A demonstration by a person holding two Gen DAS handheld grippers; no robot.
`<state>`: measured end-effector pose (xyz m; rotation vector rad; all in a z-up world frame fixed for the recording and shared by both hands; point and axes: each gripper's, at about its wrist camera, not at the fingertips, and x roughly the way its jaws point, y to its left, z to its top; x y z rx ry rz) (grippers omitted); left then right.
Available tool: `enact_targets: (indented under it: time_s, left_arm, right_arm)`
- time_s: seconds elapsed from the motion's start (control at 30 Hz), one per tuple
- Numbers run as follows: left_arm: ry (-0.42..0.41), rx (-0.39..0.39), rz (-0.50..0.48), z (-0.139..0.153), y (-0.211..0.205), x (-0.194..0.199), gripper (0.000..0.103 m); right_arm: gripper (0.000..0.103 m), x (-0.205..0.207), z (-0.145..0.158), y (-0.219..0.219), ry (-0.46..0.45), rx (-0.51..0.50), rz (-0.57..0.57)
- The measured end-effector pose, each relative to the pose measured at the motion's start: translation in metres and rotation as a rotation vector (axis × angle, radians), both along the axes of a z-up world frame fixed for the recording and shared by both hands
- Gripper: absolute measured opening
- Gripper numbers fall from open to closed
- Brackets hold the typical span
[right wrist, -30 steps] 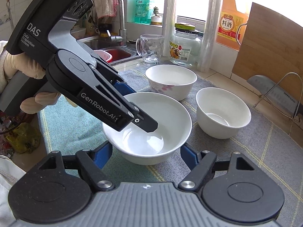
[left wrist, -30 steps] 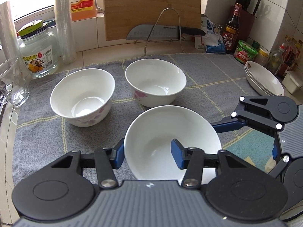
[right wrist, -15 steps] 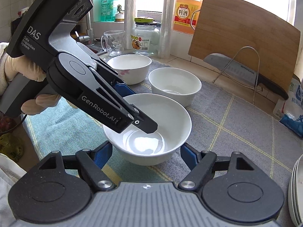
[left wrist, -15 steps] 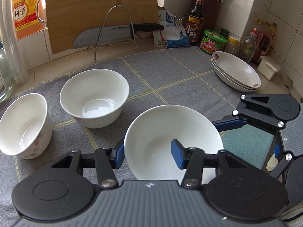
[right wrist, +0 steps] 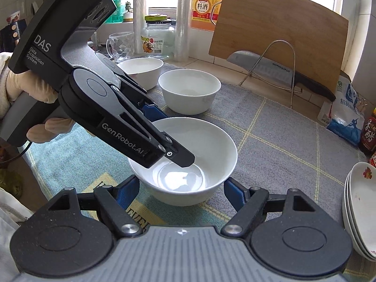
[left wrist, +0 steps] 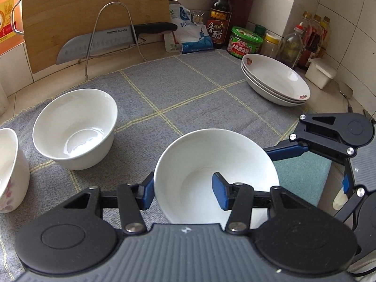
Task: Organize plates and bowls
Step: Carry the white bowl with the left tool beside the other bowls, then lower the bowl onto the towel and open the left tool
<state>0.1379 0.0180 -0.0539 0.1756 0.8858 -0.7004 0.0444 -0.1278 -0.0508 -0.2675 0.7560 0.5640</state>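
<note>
A plain white bowl [left wrist: 216, 164] [right wrist: 211, 141] is held over the grey checked mat [left wrist: 176, 87]. My left gripper [left wrist: 183, 193] is shut on its near wall, one blue pad outside and one inside. My right gripper [right wrist: 180, 190] is shut on the bowl's lower body, a pad on each side. Two more white bowls stand on the mat to the left: a plain one [left wrist: 75, 127] [right wrist: 188, 89] and a flowered one [left wrist: 9, 171] [right wrist: 141, 68]. A stack of three shallow plates [left wrist: 275, 80] [right wrist: 359, 209] sits at the mat's right.
A knife [left wrist: 105, 42] lies on a wire rack before a wooden cutting board [left wrist: 94, 7] at the back. Bottles and jars [left wrist: 246, 40] crowd the right corner. A glass mug [right wrist: 119, 44] and jar [right wrist: 159, 37] stand near the window. A gloved hand [right wrist: 23, 89] holds the left gripper.
Both grippers have carried the held bowl to the right. The two standing bowls slid toward the left of the views and the plate stack came closer. Both grips look unchanged.
</note>
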Motion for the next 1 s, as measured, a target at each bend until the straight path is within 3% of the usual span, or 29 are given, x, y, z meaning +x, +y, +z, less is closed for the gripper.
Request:
enact_targets:
  time_s: [0.5, 0.57, 0.7, 0.83, 1.0]
  left_arm:
    - [0.004, -0.01, 0.005, -0.005, -0.002, -0.001, 0.051]
    - [0.002, -0.016, 0.0, -0.005, -0.002, -0.001, 0.056]
    - [-0.043, -0.006, 0.009, -0.001, -0.002, -0.004, 0.075]
    - [-0.079, -0.01, 0.017, 0.005, 0.003, -0.007, 0.079]
    - [-0.146, -0.01, 0.04, 0.017, 0.011, -0.013, 0.092]
  right_arm:
    - [0.083, 0.004, -0.006, -0.002, 0.026, 0.007, -0.003]
    - [0.084, 0.005, -0.007, -0.003, 0.04, 0.016, -0.001]
    - [0.099, 0.002, -0.007, -0.005, 0.034, 0.036, -0.001]
    - [0.102, -0.001, -0.001, -0.009, 0.017, 0.048, 0.002]
    - [0.103, 0.003, 0.009, -0.015, 0.003, 0.056, -0.002]
